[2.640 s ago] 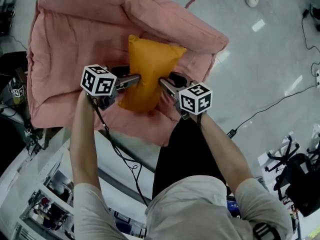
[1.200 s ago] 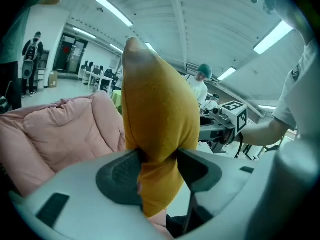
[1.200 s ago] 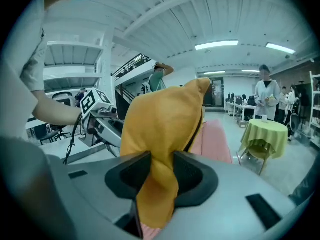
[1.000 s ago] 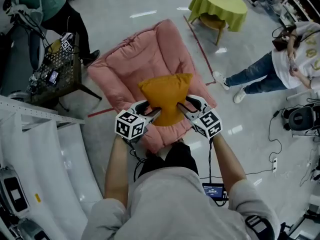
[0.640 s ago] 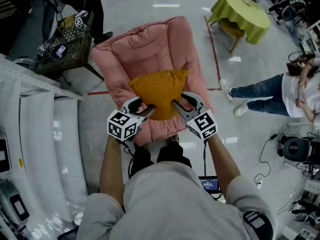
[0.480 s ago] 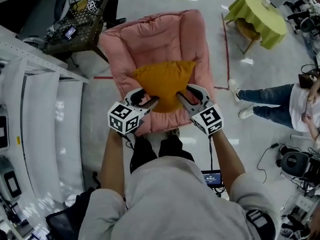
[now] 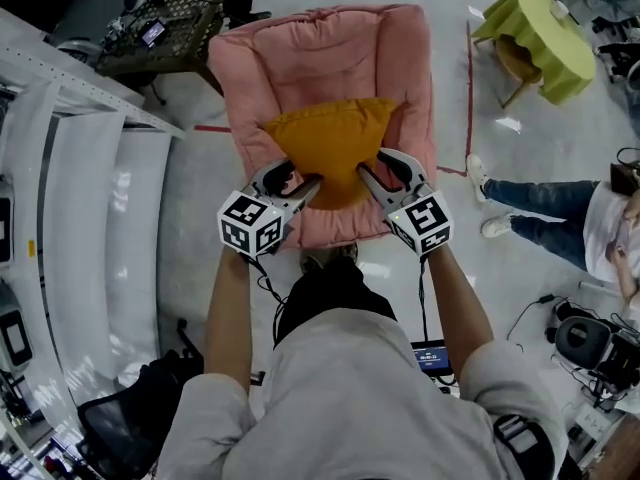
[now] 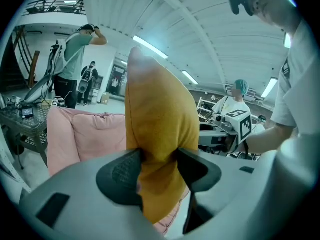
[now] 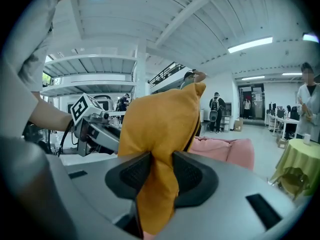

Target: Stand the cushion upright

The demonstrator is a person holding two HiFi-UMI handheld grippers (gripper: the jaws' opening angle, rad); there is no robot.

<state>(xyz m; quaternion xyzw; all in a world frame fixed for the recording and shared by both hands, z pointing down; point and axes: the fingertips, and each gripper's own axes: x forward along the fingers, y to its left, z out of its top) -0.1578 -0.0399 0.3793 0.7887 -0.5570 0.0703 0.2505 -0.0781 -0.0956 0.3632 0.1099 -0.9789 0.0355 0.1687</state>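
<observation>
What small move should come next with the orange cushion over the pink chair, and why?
Probably lower the cushion until its bottom edge rests on the seat of the pink chair. The left gripper and right gripper each pinch its lower part; it stands upright, but whether it rests there is unclear.

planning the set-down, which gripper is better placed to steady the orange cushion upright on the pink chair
Left, probably, narrowly: both hold the orange cushion above the pink chair, but the left gripper bites a thicker wad; the right gripper pinches a thin fold.
</observation>
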